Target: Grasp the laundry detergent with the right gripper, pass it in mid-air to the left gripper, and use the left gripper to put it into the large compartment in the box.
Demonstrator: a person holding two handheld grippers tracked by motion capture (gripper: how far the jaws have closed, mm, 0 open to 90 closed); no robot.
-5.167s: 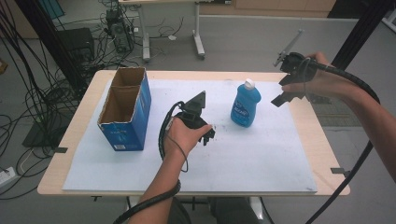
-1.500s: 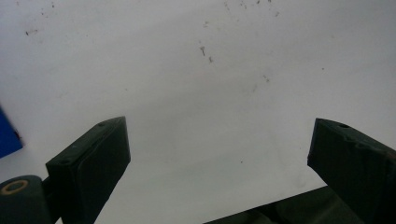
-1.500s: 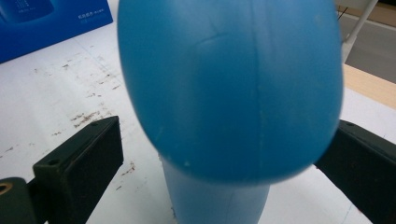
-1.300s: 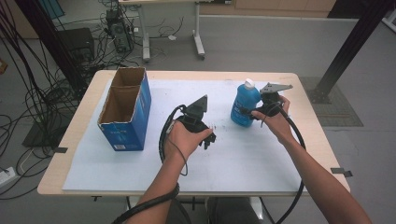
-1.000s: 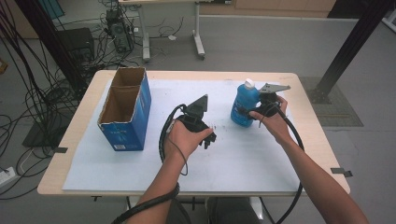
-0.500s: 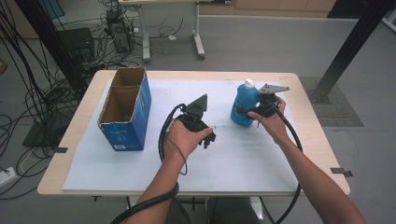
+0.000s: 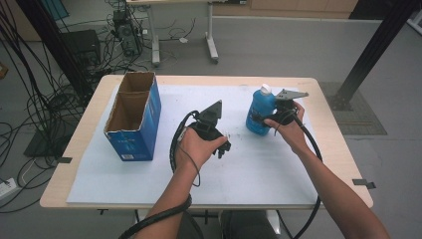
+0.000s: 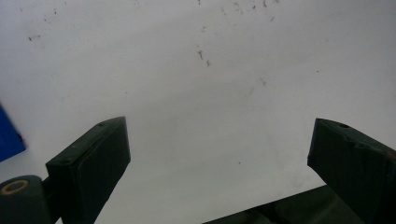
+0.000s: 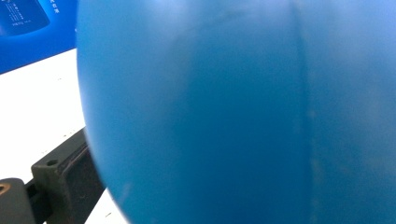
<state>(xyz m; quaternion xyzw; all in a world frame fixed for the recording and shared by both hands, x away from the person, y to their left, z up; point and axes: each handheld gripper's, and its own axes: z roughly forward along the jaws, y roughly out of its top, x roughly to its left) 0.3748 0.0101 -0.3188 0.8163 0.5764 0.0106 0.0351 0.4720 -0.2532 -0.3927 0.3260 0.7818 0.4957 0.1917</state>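
The blue bottle (image 7: pixel 260 112) stands upright at about two o'clock on the white mat (image 7: pixel 249 169), white cap up. The right gripper (image 7: pixel 263 118) meets it from the three o'clock side; its jaws look set around the body, though whether they actually pinch is unclear. Before lifting, squeeze squarely across the widest part, low enough that the bottle cannot tip. The left gripper (image 8: pixel 219 154) rests mid-mat, jaws wide, holding nothing. The cardboard box (image 7: pixel 132 117) waits at ten o'clock.

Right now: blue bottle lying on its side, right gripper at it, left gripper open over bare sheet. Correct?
Not quite: the blue bottle stands upright, white cap up, as the high view shows. The right gripper is at it, and the left gripper is open over the bare sheet.
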